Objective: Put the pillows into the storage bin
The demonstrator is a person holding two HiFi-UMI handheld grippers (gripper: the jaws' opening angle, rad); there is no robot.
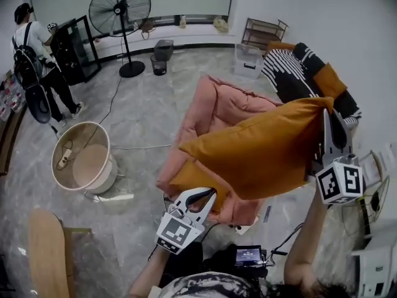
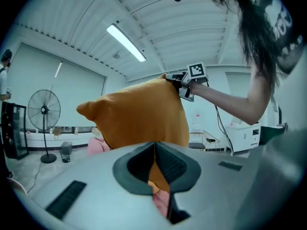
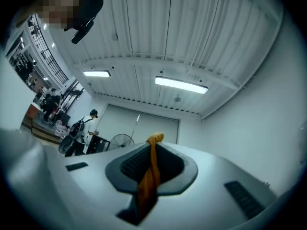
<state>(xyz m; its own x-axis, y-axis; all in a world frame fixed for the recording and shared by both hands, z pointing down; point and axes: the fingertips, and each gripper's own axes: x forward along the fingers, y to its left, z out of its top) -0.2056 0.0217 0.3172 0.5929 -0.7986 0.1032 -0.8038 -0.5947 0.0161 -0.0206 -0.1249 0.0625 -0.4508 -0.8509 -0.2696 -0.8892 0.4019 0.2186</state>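
Observation:
A big orange pillow [image 1: 260,151] hangs in the air over a pink lounger [image 1: 217,107]. My right gripper [image 1: 327,107] is shut on the pillow's upper right corner, and orange fabric [image 3: 149,176] runs between its jaws and sticks out past the tips in the right gripper view. My left gripper [image 1: 211,195] is shut just under the pillow's lower left edge. In the left gripper view its tips [image 2: 154,145] meet with no fabric poking out, and the pillow [image 2: 139,111] hangs beyond them. A darker orange cushion [image 1: 186,180] lies on the lounger beneath. The round beige storage bin [image 1: 65,143] stands on the floor at the left.
A standing fan [image 1: 121,8] and a person with a backpack [image 1: 34,48] are at the far left. A dark sofa with a striped throw [image 1: 288,73] and another orange cushion [image 1: 327,79] lines the right wall. A wooden board [image 1: 46,247] lies near left.

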